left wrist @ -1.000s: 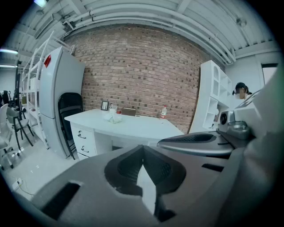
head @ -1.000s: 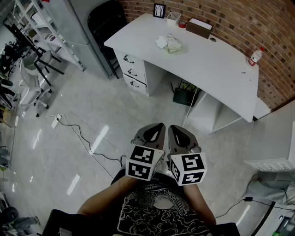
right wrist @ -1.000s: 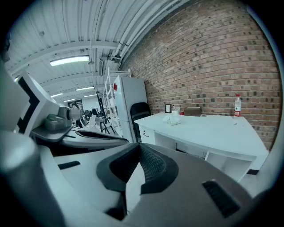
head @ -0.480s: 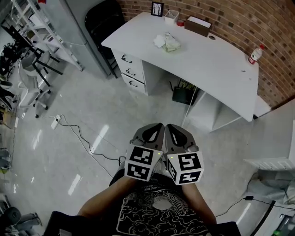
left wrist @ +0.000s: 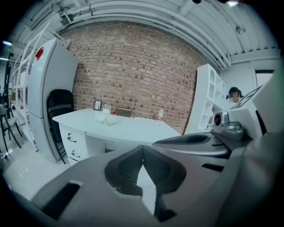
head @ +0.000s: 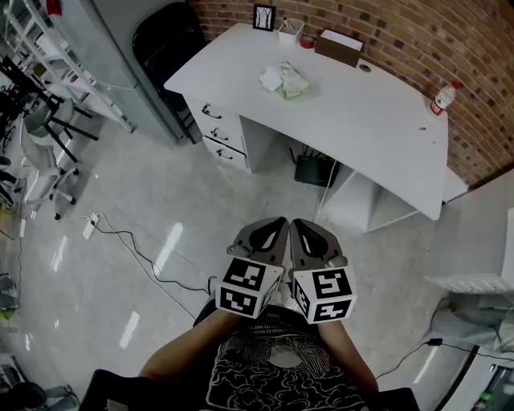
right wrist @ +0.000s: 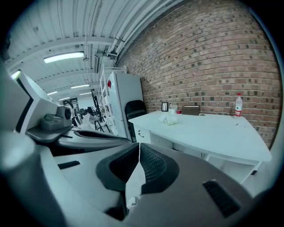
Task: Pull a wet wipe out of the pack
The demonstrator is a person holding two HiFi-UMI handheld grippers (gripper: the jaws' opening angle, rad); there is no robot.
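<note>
The wet wipe pack [head: 292, 81] lies on the far left part of the white desk [head: 377, 120], with a crumpled white wipe [head: 273, 75] beside it. It also shows small in the left gripper view, pack [left wrist: 108, 120], and in the right gripper view, pack [right wrist: 171, 119]. My left gripper [head: 275, 224] and right gripper [head: 298, 225] are held side by side close to my body, far from the desk and above the floor. Both are shut with nothing between the jaws, as seen at the left gripper [left wrist: 142, 153] and right gripper [right wrist: 139, 150].
On the desk stand a brown box [head: 341, 46], a picture frame [head: 263, 17], a small cup [head: 289, 30] and a bottle [head: 442, 98]. Drawers [head: 217, 132] sit under its left end, a black chair [head: 165, 44] beside it. A cable [head: 136, 249] runs across the floor; a white cabinet [head: 474, 241] stands right.
The desk has drifted slightly left in the head view. Both grippers stay shut, side by side near my body.
</note>
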